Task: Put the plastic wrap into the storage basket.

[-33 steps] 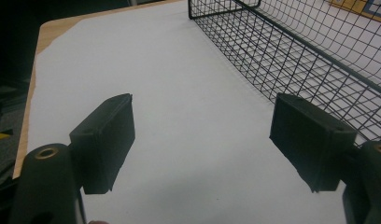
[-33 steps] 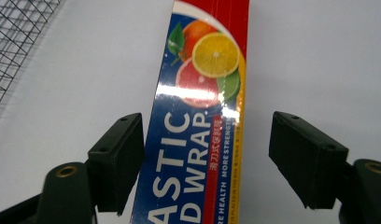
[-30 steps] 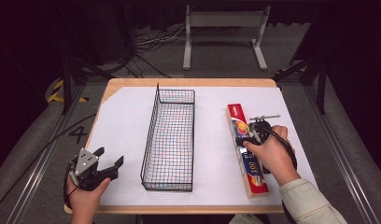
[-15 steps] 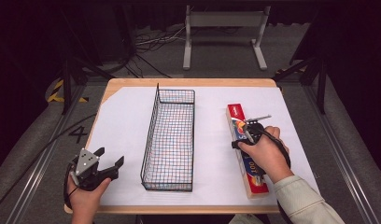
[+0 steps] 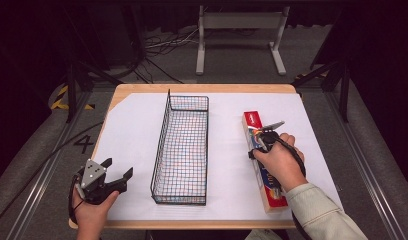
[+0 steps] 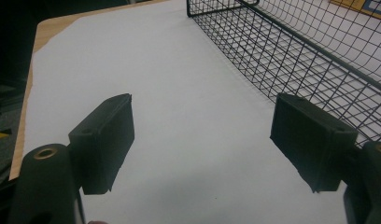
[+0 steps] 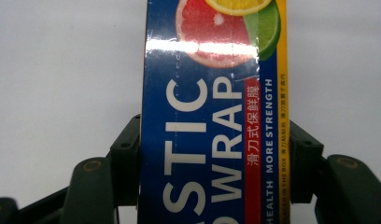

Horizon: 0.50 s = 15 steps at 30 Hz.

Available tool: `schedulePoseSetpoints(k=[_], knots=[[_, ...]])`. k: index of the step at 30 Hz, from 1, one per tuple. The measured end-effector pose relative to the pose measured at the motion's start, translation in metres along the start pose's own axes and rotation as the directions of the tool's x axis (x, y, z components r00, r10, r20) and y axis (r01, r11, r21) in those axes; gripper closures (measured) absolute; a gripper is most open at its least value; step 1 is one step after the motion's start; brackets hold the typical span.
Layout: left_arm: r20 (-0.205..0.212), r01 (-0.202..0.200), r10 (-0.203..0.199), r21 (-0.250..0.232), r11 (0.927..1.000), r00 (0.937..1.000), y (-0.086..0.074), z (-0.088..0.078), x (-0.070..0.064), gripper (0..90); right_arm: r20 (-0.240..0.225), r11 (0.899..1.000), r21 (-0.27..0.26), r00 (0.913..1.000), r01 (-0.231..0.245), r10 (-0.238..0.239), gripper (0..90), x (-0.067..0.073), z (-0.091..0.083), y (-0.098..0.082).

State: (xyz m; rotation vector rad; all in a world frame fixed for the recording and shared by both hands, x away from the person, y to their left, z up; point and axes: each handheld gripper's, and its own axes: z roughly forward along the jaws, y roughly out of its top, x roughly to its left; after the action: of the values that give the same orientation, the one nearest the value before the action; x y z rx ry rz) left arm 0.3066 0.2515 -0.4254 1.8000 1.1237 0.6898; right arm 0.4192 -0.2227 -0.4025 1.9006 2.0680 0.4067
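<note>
Right gripper view: right gripper [image 7: 212,154] jaws just closed onto plastic wrap box [image 7: 212,116], pads touching both sides. Box right of wire basket [image 5: 182,145]. Left gripper [image 5: 114,176] left of basket, jaws wide apart, empty.

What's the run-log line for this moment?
right claw: just closing, pads against plastic wrap box sides | left claw: open, empty | wire basket: empty | box on table

The hand [image 5: 278,162] hides the middle of the plastic wrap box [image 5: 253,121]. In the right gripper view, its lettering is cut off at the bottom edge, and the smallest print is illegible.
</note>
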Motion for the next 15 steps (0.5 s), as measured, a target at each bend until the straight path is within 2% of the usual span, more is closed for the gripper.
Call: schedulePoseSetpoints(k=[3, 5, 8, 10, 13, 15], knots=[[0.000, -0.004, 0.004, 0.000, 1.0000, 1.0000, 0.000, 0.001, -0.001, 22.0, 0.008, 1.000, 0.006, 1.0000, -0.002, 0.002, 39.8, 0.001, 0.000, 0.001], [-0.001, -0.002, 0.002, -0.003, 1.0000, 1.0000, 0.000, 0.001, -0.001, 22.0, -0.002, 1.000, 0.008, 0.9998, -0.020, 0.020, 39.9, 0.001, -0.001, 0.001], [-0.005, 0.018, -0.018, -0.009, 0.9998, 0.9998, -0.002, 0.002, 0.000, 22.1, -0.021, 0.999, 0.012, 0.9992, -0.035, 0.035, 40.1, 0.001, -0.003, 0.003], [0.000, 0.036, -0.036, -0.008, 0.9993, 0.9994, -0.003, 0.003, -0.002, 22.1, -0.017, 0.999, 0.005, 0.9992, -0.037, 0.037, 40.0, 0.002, -0.006, 0.004], [0.011, 0.016, -0.016, 0.002, 0.9999, 0.9998, -0.004, 0.004, -0.006, 22.1, -0.019, 0.998, -0.005, 0.9978, -0.063, 0.063, 40.0, 0.007, -0.014, 0.008], [0.018, 0.007, -0.007, 0.001, 1.0000, 0.9998, -0.004, 0.005, -0.007, 22.1, -0.022, 0.998, -0.011, 0.9977, -0.064, 0.064, 40.0, 0.008, -0.017, 0.009]])
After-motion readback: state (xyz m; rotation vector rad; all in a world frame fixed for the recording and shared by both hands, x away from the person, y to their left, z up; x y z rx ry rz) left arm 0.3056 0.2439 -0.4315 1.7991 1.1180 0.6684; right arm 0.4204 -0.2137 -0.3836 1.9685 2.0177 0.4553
